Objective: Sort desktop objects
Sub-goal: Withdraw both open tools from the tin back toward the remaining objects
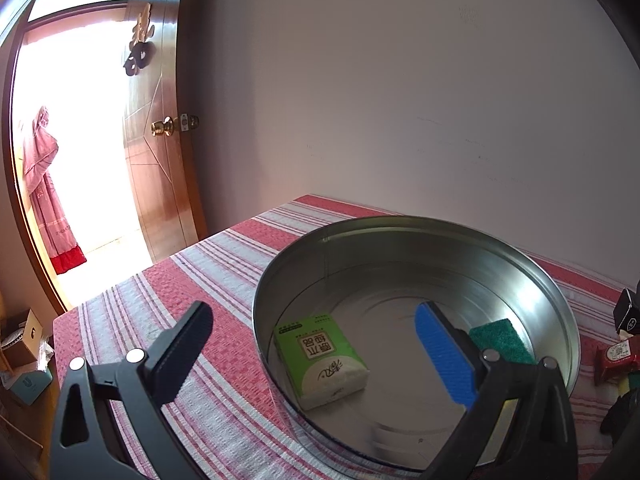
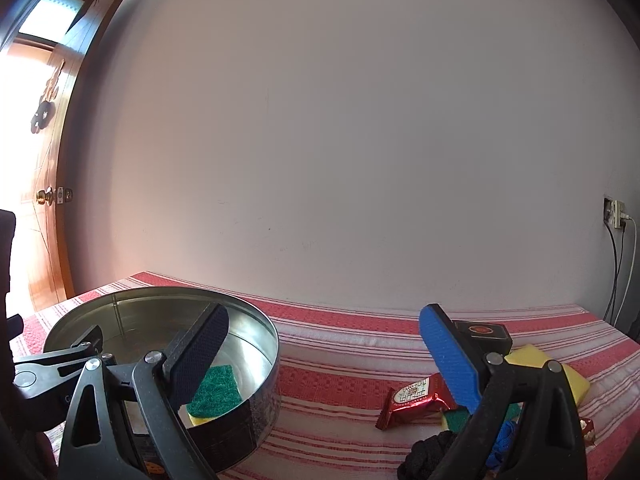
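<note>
Both claws are empty and their fingers stand wide apart. The left claw [image 1: 316, 354] hangs over the near edge of the round metal tin [image 1: 568, 320], one finger outside its wall and one above its inside. The right claw [image 2: 332, 360] hangs between the tin and the group of things on the right part of the desk [image 2: 340, 344], which carries a red and white striped cloth.

Inside the tin there are two things: one green tissue pack [image 1: 322, 360], lying flat near the front wall, and one sponge with a green face [image 1: 502, 340], lying by the right wall. So I judge that the sorting is partly done and the moment is between two picks.

Outside the tin I count one red snack packet [image 2: 416, 398], one black box [image 2: 486, 334], one yellow sponge [image 2: 560, 372], one small green piece [image 2: 454, 418], one blue thing [image 2: 504, 440] and one black bundle of fabric [image 2: 432, 454]. Part of this group is hidden behind the right claw's frame, so there may be more.

The next move is probably for the right claw: to go down over the red packet, the closest thing, close on it and carry it to the tin. The packet is thin and shiny, so the grip must be low and firm.
</note>
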A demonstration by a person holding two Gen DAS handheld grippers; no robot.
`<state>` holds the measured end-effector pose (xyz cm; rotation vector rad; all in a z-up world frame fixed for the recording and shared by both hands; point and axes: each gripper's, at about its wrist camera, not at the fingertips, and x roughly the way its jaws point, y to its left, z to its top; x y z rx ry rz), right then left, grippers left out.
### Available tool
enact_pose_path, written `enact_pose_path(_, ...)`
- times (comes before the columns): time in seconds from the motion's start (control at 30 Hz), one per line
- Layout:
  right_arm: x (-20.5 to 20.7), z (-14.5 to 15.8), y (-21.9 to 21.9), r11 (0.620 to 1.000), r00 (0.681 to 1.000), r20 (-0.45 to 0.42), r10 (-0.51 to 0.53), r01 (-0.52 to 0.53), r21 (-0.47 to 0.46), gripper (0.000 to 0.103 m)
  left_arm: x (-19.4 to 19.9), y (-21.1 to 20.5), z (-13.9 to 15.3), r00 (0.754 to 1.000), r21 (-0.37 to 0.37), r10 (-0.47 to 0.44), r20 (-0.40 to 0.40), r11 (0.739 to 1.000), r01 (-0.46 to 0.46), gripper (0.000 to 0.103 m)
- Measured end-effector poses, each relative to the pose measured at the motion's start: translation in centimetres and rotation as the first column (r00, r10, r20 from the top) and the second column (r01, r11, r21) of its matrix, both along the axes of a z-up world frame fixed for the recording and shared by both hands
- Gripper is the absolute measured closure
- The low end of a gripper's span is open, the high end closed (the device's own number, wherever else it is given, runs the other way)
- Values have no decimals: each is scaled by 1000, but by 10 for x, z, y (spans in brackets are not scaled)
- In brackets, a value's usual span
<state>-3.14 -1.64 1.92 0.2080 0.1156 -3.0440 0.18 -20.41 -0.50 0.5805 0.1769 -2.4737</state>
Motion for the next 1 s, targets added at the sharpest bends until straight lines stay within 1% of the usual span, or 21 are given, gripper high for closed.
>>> enact_pose_path(0.17,2,-1,21,999,1000,29,-11,12,-40,5,2,9,2,1000,-16,-20,4,1000,20,1)
enact_pose_path(0.3,8,-1,39,998,998,24,-52,52,-21,5,4,18,2,999,-22,-51,11,998,51,1)
enact_pose_path(0.47,18,2,77,993,994,-9,-113,113,19,5,9,43,3,990,-27,-142,8,989,142,1)
enact_pose_path(0.6,24,8,121,987,987,-37,-157,158,28,5,10,72,4,973,-39,-228,20,973,229,1)
enact_pose_path(0.67,28,10,137,983,983,-47,-179,181,40,5,9,88,5,958,-36,-286,32,957,287,1)
enact_pose_path(0.77,31,13,160,971,971,-59,-233,236,45,5,6,114,5,920,-16,-388,51,921,389,1)
enact_pose_path(0.87,32,12,183,959,958,-58,-281,282,25,5,1,140,5,874,9,-479,79,877,480,1)
enact_pose_path(0.93,34,12,195,952,950,-55,-306,307,2,5,-3,158,3,836,23,-539,107,841,540,1)
enact_pose_path(1.0,34,13,204,942,941,-54,-335,334,-21,5,-6,177,1,805,23,-580,128,813,582,1)
